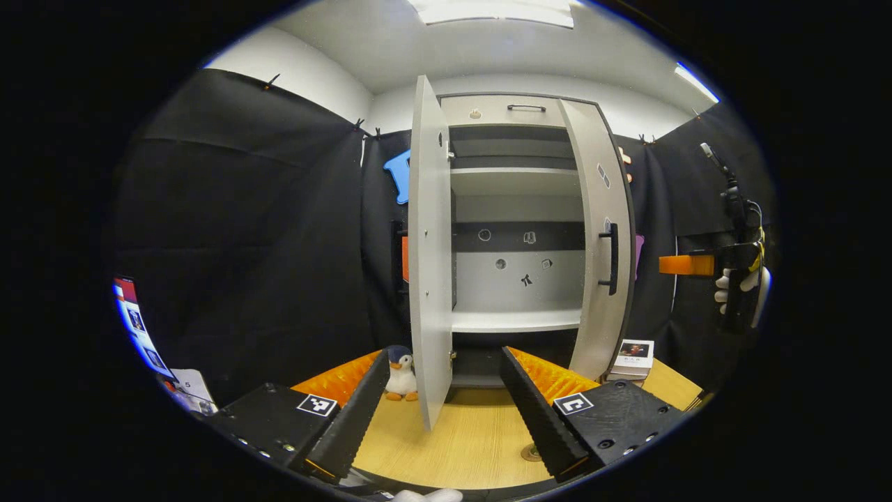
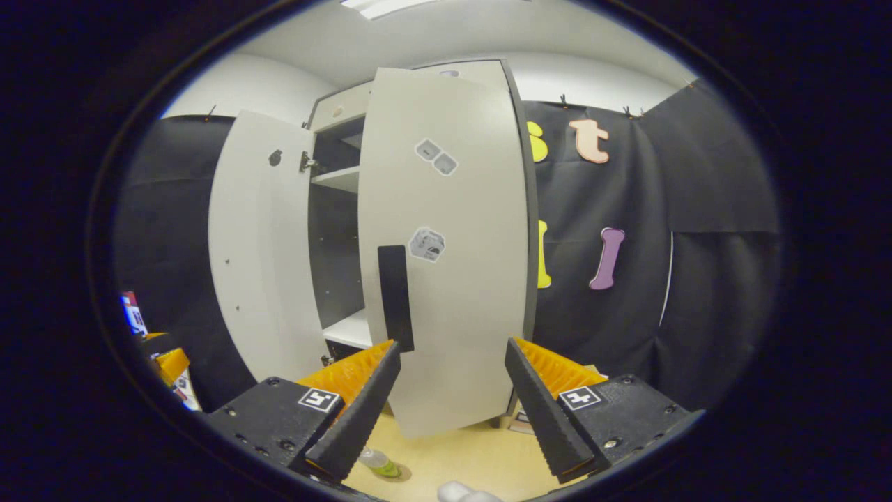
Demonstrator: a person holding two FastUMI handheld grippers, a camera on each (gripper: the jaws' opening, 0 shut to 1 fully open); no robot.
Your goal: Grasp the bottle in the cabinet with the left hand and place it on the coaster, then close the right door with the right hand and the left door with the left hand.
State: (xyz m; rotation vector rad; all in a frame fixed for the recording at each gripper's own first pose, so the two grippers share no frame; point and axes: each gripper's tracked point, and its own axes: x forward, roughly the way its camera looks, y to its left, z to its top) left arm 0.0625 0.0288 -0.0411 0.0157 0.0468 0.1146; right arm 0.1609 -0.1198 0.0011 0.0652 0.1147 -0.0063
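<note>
The grey cabinet (image 1: pixel 516 111) stands with both doors swung out, and its shelves (image 1: pixel 516 321) are bare. In the left gripper view the left door (image 1: pixel 428 279) is edge-on, straight beyond my open left gripper (image 1: pixel 444 355). A small round coaster (image 1: pixel 531 453) peeks out beside one finger. My right gripper (image 1: pixel 697 265) hovers far right of the right door (image 1: pixel 603 244). In the right gripper view the open right gripper (image 2: pixel 453 345) faces the right door (image 2: pixel 453 244), its black handle (image 2: pixel 395 296) close ahead. A small clear bottle (image 2: pixel 380 461) rests on the table (image 2: pixel 481 453); what lies under it I cannot tell.
A penguin toy (image 1: pixel 401 373) sits on the wooden table (image 1: pixel 460 439) left of the left door. A small box (image 1: pixel 634 355) lies by the right door's foot. The left door (image 2: pixel 258 244) and my left gripper (image 2: pixel 164 362) are at the left of the right gripper view.
</note>
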